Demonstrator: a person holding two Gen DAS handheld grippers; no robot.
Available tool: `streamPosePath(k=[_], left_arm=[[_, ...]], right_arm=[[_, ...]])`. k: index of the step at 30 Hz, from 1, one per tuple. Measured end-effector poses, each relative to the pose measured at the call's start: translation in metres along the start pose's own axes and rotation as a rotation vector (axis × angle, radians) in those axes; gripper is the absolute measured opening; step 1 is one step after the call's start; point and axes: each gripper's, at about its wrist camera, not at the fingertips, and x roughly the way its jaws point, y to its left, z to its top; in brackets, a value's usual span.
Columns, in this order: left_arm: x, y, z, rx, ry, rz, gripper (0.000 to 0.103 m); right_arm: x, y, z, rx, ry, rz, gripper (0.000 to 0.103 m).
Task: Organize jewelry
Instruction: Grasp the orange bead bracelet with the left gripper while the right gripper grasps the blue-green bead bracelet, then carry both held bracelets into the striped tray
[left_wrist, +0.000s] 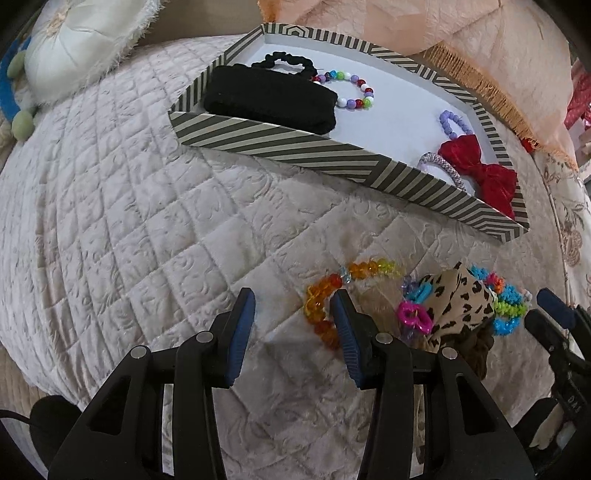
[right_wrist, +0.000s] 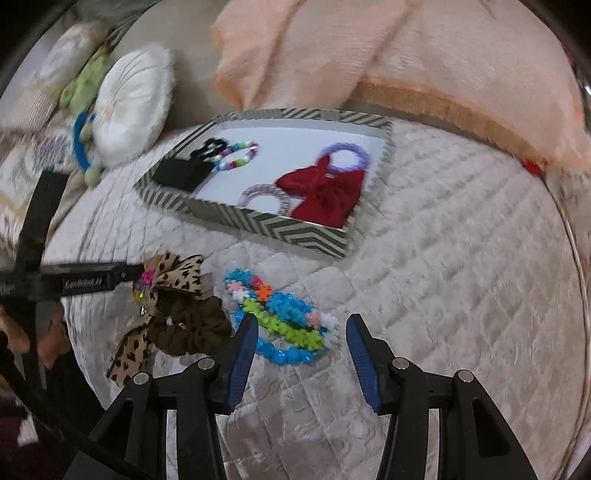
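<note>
Looks roughly half done. The striped tray (left_wrist: 280, 142) is already holding, left to right, a black folded band (left_wrist: 271, 98), black scrunchie (left_wrist: 284, 62), multicolour bead bracelet (left_wrist: 347, 86), lilac bead bracelet (left_wrist: 454, 122), silvery hair tie (left_wrist: 441, 166) and red bow (left_wrist: 480, 170).

Still lying loose on the quilt (left_wrist: 129, 221) — an orange-yellow bead bracelet (left_wrist: 332, 291), pink clip (left_wrist: 413, 315), leopard-print bow (right_wrist: 177, 277), brown scrunchie (right_wrist: 192, 325) and blue-green star bracelets (right_wrist: 284, 325).

The left gripper (left_wrist: 291, 332) is hanging wide open and empty, beside the orange beads — the right gripper (right_wrist: 301, 347) is gaping wide too, nearing the star bracelets.
</note>
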Motion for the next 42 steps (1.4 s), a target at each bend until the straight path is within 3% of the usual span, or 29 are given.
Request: streamPosePath(k=[5, 7, 11, 13, 15, 21, 30, 42], left_arm=[[0.003, -0.003, 0.005, -0.005, 0.000, -0.034, 0.043], [0.005, -0.006, 0.005, 0.016, -0.009, -0.020, 0.032], [0.006, -0.010, 0.007, 0.038, -0.029, -0.002, 0.016], [0.004, -0.007, 0.008, 0.026, -0.030, -0.014, 0.010], [-0.001, 0.000, 0.008, 0.001, -0.027, -0.043, 0.009], [-0.023, 0.006, 0.012, -0.015, -0.059, -0.086, 0.009], [-0.076, 0.007, 0.017, -0.003, -0.141, -0.126, 0.009], [-0.119, 0.012, 0.033, 0.011, -0.228, -0.092, 0.008]], right_arm=[[0.019, 0.014, 0.004, -0.154, 0.039, -0.036, 0.039], [0.024, 0.012, 0.006, -0.182, 0.043, -0.065, 0.035], [0.025, -0.003, 0.010, -0.129, 0.045, -0.014, 0.013], [0.018, -0.011, 0.011, -0.071, 0.026, 0.030, 0.013], [0.006, -0.021, 0.012, 0.004, -0.009, 0.091, 0.013], [-0.029, -0.025, 0.017, 0.062, -0.081, 0.141, 0.013], [-0.069, -0.009, 0.033, 0.035, -0.171, 0.144, 0.013], [-0.090, -0.002, 0.043, 0.013, -0.214, 0.142, 0.013]])
